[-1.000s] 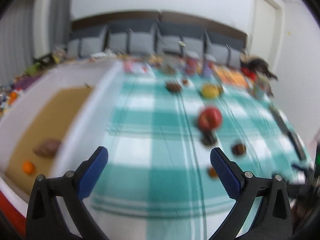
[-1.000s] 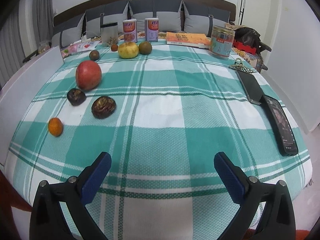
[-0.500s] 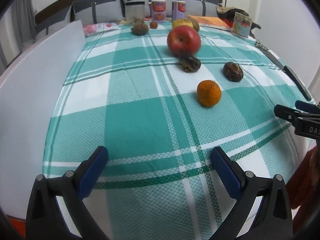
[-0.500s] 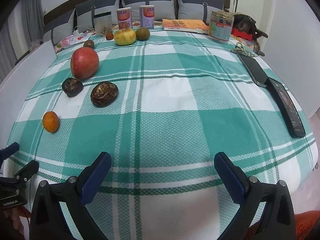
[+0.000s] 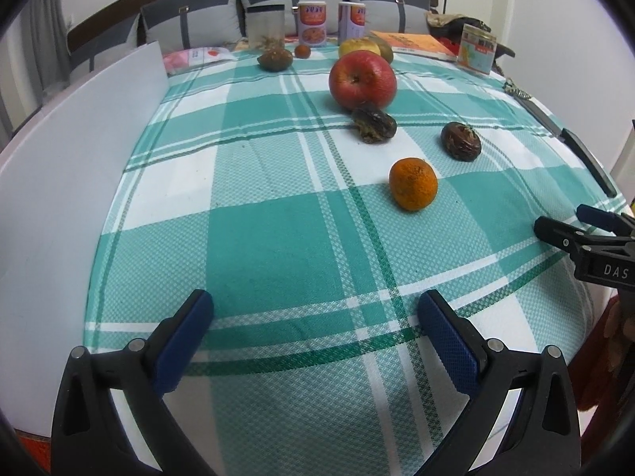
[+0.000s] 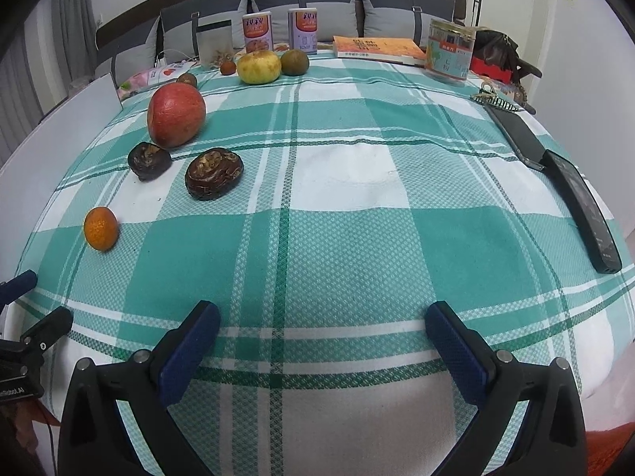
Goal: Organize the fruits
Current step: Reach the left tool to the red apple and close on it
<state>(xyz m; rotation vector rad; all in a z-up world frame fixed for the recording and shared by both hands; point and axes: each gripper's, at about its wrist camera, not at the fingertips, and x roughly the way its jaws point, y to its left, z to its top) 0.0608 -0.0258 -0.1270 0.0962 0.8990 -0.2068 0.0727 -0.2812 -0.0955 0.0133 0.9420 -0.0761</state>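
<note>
Both tongs spread wide, gripping nothing: left tongs [image 5: 313, 331], right tongs [image 6: 321, 335] low over the checked cloth [image 6: 357, 238]. Orange [image 5: 413, 183] sits nearest, the apple [image 5: 362, 78] beyond two dark fruits. Can labels [image 6: 257, 32] too blurred to read ("DAS" shows on the neighbouring tool, cut off at the edge).

On the bench [image 6: 357, 238], the orange [image 6: 101, 228] lies nearest on the left. Behind it sit two wrinkled fruits [image 6: 213, 173] side by side, and the apple [image 6: 176, 114] stands behind the left one. Along the far edge stand two cans [image 6: 257, 33], with a pear [image 6: 258, 66] before them. Two phones [image 6: 583, 206] lie end to end along the right edge.
</note>
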